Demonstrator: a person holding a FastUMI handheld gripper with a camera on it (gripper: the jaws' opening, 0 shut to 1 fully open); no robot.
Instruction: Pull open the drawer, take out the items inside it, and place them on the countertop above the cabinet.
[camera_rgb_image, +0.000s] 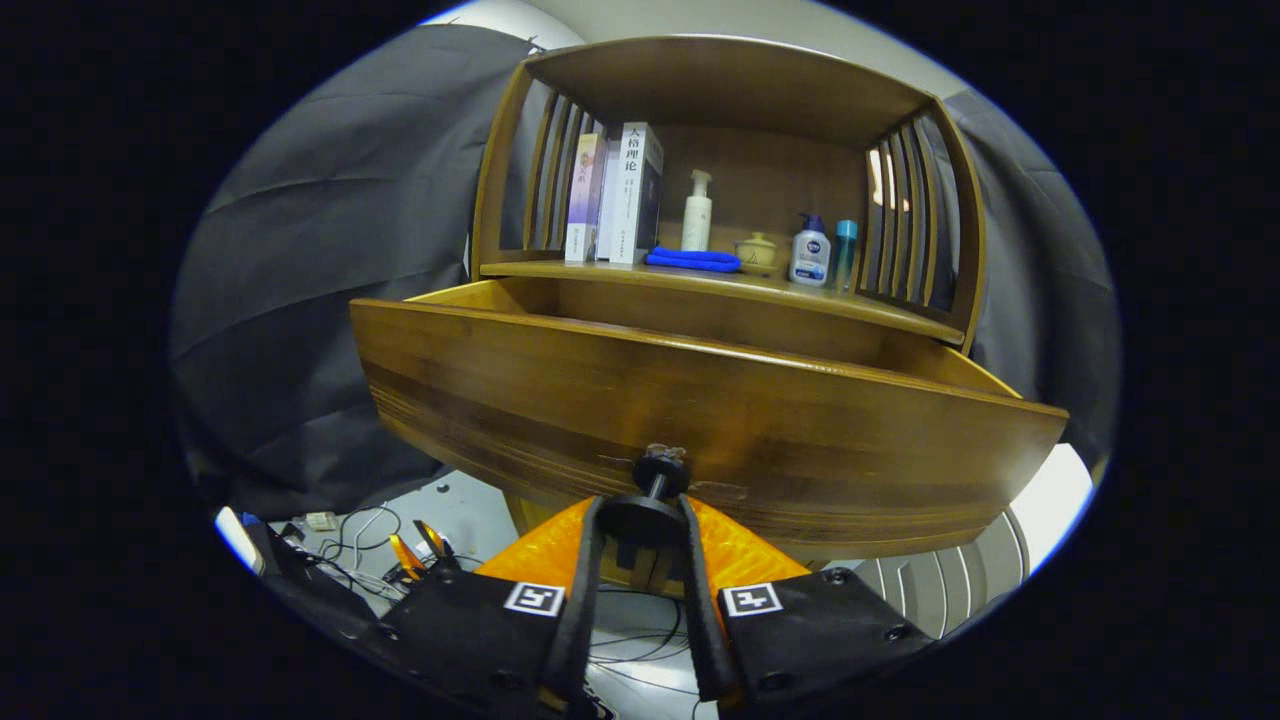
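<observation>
Claw (640, 515) pinching drawer knob (658, 468) — both fingers on it | drawer (700, 400) pulled open

Drawer (700, 400) pulled out; its tall front panel blocks any straight approach from the gripper (642, 520), whose fingers are closed on the knob (658, 468). Way in is from above, over the front's top edge. Countertop (720, 285) crowded: books (615, 195) left, blue cloth (693, 260) and pump bottle (697, 210) middle, small lidded pot (757, 252), two bottles (825, 252) right. Bare strip along its front edge. Slatted sides (905, 215) close off both ends.
</observation>
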